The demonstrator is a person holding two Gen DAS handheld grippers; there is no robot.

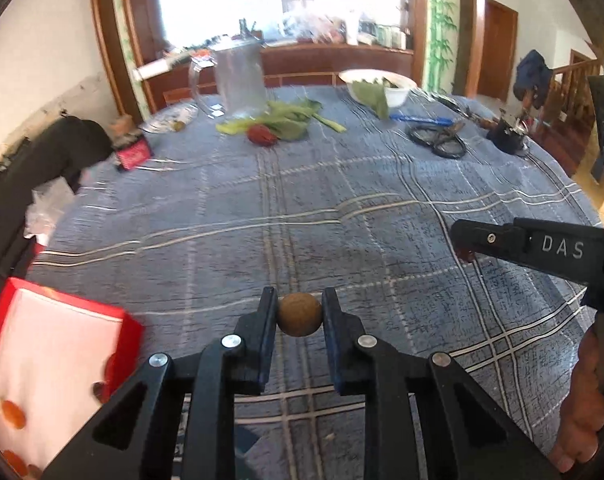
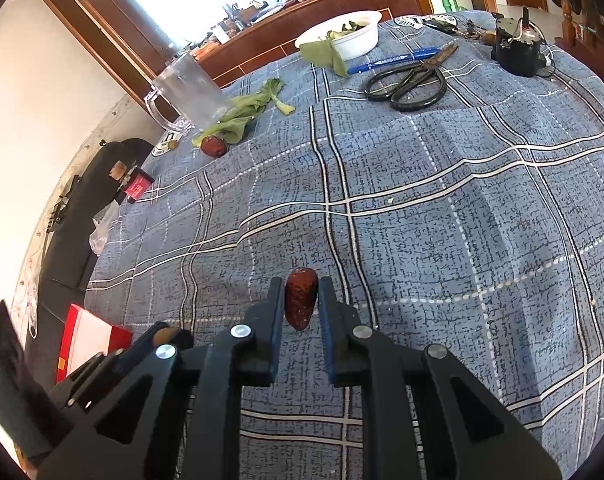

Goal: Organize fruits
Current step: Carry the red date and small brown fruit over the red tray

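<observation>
Longan (image 1: 299,314), round and tan, sits pinched in the left gripper (image 1: 299,312); right gripper (image 2: 300,300) clamps a dark red date (image 2: 300,298). At eight o'clock, a red box (image 1: 6,312), half cut off, holds blurry orange pieces.

Home dining room: clothed table (image 2: 421,200), wooden staircase (image 1: 573,80).

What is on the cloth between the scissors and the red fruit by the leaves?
Only bare checked cloth between the scissors and red fruit, in the right wrist view.
</observation>
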